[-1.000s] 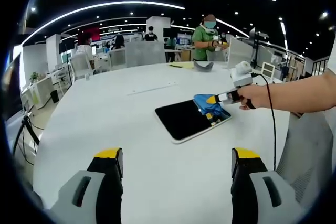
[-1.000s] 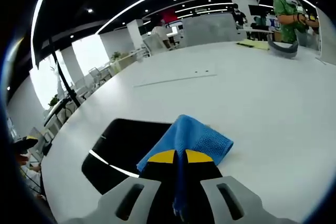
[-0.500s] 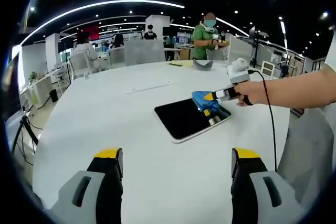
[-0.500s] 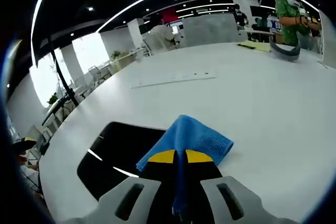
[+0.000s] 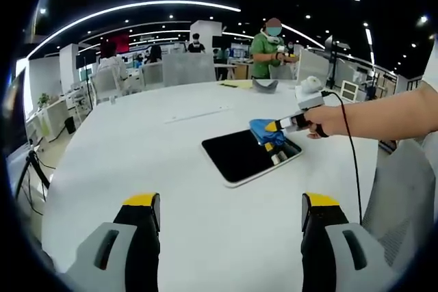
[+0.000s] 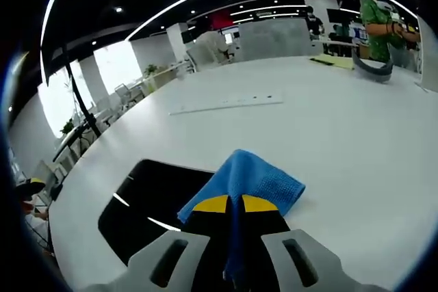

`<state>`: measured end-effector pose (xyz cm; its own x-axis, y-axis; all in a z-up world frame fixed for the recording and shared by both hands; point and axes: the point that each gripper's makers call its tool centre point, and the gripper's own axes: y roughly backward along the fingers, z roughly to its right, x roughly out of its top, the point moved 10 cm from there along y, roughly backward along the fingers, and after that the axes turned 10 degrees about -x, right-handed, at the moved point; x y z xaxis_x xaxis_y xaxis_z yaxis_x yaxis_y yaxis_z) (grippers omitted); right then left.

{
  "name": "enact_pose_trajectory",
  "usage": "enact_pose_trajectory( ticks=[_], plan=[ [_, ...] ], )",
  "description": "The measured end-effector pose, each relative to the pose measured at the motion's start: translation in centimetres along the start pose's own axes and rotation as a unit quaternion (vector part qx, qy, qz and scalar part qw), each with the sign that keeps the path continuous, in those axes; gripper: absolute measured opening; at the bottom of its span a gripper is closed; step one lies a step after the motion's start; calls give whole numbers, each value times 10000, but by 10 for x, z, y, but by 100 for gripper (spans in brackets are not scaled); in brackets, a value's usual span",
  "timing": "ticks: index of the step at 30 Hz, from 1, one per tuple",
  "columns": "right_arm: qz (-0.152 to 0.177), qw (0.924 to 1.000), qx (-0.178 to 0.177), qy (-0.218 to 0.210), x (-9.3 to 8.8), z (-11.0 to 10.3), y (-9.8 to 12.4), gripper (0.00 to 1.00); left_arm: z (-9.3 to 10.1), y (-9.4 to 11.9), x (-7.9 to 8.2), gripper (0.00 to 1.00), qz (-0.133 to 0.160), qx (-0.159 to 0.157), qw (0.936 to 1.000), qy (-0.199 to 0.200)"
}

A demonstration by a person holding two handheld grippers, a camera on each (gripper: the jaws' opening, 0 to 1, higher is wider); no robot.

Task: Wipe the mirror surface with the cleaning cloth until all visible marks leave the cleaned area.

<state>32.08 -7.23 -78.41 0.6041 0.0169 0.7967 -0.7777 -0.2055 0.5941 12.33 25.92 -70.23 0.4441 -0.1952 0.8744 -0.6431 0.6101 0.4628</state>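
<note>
While right hand-held gripper [image 6: 228, 204] stays clamped, blue cloth [image 6: 250, 179] unmoved on mirror [image 6: 154, 200]

no text, label, brand, number or sign can be read anywhere in either view.

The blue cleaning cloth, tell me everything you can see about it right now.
The cleaning cloth is bright blue with a fine woven, microfibre-like texture, folded or bunched into a rough wedge. The right gripper has its yellow-tipped jaws shut on it, so its rear part is hidden between them. Its free end spreads forward over the near corner of the dark mirror lying flat on the white table. In the left gripper view, the cloth sits at the mirror's far right edge, seemingly pressed against the glass.
</note>
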Motion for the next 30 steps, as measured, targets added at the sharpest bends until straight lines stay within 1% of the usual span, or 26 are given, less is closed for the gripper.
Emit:
enact_pose_trajectory(
  ticks=[3,10,20,30],
  plan=[
    [-19,10000,14,31,1,-1,-3,1,0,1,0,85,10,19,10000,10],
    [-72,9998,97,131,4,-14,-8,1,2,3,-2,85,-10,36,10000,37],
    [-127,9995,209,197,6,-24,-12,1,-2,4,-4,85,8,61,9999,79],
    [-178,9986,361,328,6,-41,-14,1,-4,6,-4,85,41,83,9999,85]
  ],
)
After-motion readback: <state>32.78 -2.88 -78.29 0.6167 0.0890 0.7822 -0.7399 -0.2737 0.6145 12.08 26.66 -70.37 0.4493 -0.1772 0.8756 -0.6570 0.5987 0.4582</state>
